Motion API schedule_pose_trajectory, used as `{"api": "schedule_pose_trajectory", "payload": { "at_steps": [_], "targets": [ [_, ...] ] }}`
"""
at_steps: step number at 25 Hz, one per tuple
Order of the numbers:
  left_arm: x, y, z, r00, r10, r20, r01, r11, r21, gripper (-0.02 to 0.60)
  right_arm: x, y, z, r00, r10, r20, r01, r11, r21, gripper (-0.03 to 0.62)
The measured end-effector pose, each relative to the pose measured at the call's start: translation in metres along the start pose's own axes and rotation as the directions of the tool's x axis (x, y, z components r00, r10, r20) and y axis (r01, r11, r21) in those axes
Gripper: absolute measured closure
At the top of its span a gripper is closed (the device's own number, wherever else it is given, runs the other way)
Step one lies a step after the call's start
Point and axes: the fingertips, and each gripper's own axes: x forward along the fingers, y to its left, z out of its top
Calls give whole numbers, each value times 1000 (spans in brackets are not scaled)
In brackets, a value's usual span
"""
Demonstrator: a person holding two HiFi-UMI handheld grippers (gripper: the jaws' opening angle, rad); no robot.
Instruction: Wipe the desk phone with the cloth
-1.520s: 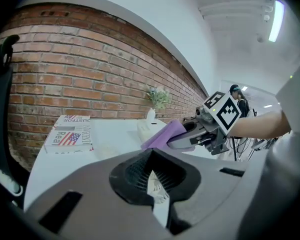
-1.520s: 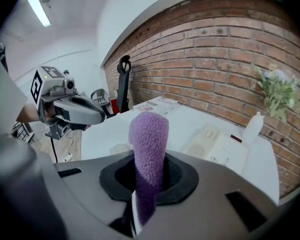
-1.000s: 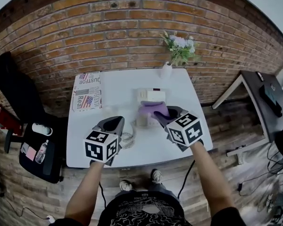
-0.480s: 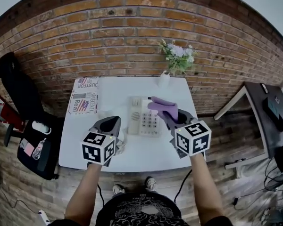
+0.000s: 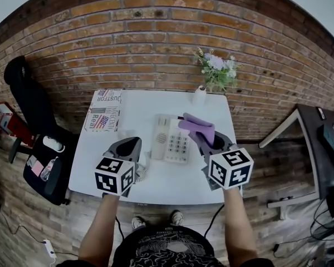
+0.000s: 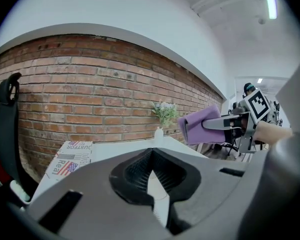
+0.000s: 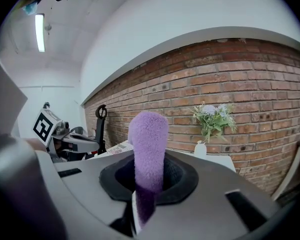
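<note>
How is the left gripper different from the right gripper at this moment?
Load: the right gripper is shut on the purple cloth; the left gripper holds nothing, and its jaws look closed.
Place: the right gripper is by the right side of the desk phone, with the cloth raised in the air; the left gripper is by its left side.
Shared: both carry a marker cube and point toward the brick wall.

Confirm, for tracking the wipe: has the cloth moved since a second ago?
Yes: the cloth slid right, from over the desk phone toward its right edge.
</note>
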Motion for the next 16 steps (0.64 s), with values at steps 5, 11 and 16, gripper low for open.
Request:
{"api": "schedule_pose_trajectory", "payload": {
  "at_steps": [5, 11, 16],
  "targets": [
    [5, -6, 0, 1000, -3, -3, 3, 1000, -1, 577, -1, -6, 1, 1000, 8, 1, -8, 1000, 2, 548],
    [10, -7, 0, 1000, -6, -5, 6, 1000, -3, 577, 2, -9, -1, 1000, 12, -3, -12, 1000, -1, 549],
    [13, -10, 0, 1000, -7, -8, 7, 1000, -1, 577, 0, -12, 0, 1000, 15, 1, -15, 1000, -1, 548]
  ]
}}
